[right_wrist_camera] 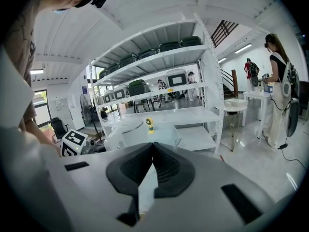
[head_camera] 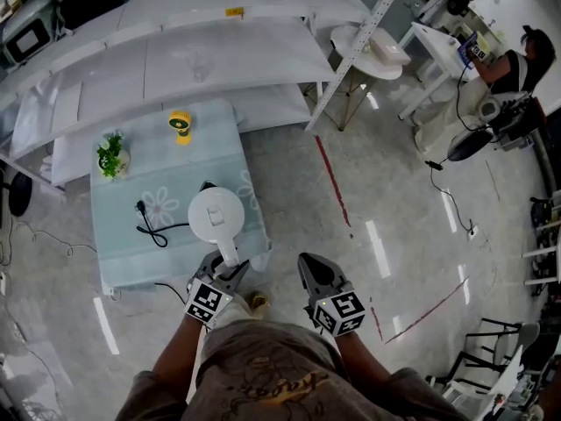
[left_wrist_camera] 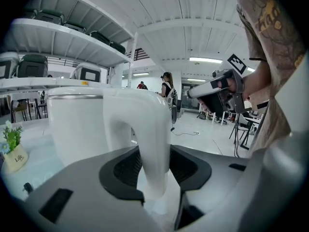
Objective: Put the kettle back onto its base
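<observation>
The white kettle [head_camera: 213,213] stands upright on the pale blue table [head_camera: 166,178], its handle [head_camera: 229,253] pointing toward me. A black cord [head_camera: 153,231] runs out from beneath it; the base itself is hidden under the kettle. My left gripper [head_camera: 230,268] reaches over the table's near edge. Its jaws stand on both sides of the handle [left_wrist_camera: 145,129], close beside it, and I see no squeeze. The left gripper [left_wrist_camera: 154,175] counts as open around the handle. My right gripper [head_camera: 311,272] hangs over the floor, right of the table, shut and empty [right_wrist_camera: 153,149].
A small potted plant [head_camera: 111,156] and a yellow mini fan [head_camera: 180,127] stand at the table's far side. White shelving [head_camera: 175,60] rises behind the table. A round stool [head_camera: 372,53] and a person at a desk [head_camera: 517,60] are off to the right.
</observation>
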{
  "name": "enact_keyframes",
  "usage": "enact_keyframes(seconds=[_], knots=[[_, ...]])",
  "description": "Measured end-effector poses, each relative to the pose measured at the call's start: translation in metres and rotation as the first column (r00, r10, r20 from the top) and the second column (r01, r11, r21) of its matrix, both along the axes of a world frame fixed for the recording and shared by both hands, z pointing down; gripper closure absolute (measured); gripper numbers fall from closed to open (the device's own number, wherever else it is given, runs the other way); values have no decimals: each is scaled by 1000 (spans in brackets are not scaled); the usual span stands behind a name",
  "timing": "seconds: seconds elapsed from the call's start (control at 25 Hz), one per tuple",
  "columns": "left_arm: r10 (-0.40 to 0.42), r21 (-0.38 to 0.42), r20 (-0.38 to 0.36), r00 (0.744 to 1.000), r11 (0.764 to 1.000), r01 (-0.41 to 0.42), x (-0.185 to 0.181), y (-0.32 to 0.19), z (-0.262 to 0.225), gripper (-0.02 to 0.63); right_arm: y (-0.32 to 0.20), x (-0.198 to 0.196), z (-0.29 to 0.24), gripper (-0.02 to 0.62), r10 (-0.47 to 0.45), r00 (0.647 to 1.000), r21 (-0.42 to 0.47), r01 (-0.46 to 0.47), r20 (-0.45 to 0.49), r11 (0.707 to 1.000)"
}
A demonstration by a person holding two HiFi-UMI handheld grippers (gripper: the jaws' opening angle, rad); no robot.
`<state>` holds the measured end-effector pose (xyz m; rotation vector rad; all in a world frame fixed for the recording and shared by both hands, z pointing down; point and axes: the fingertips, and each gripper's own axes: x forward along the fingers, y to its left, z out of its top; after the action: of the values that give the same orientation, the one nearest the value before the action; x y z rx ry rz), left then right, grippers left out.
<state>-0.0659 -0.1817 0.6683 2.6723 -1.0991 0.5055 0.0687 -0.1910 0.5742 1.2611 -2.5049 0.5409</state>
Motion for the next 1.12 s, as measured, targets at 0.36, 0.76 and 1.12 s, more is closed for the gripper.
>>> enact_keyframes(seconds=[0.36, 0.76, 1.12], knots=[[-74, -14, 19, 997, 997, 74, -23, 14, -12, 410, -3, -20, -3, 595, -75, 997, 14, 75, 19, 997], [-230, -27, -66, 971, 973, 229, -64, 27, -63, 400, -9, -54, -11, 595, -168, 984, 54, 165, 54, 985], [-422, 48, -162, 892, 900, 434, -118, 31, -140, 400, -9, -67, -40, 595, -196, 977, 122, 186, 81, 975]])
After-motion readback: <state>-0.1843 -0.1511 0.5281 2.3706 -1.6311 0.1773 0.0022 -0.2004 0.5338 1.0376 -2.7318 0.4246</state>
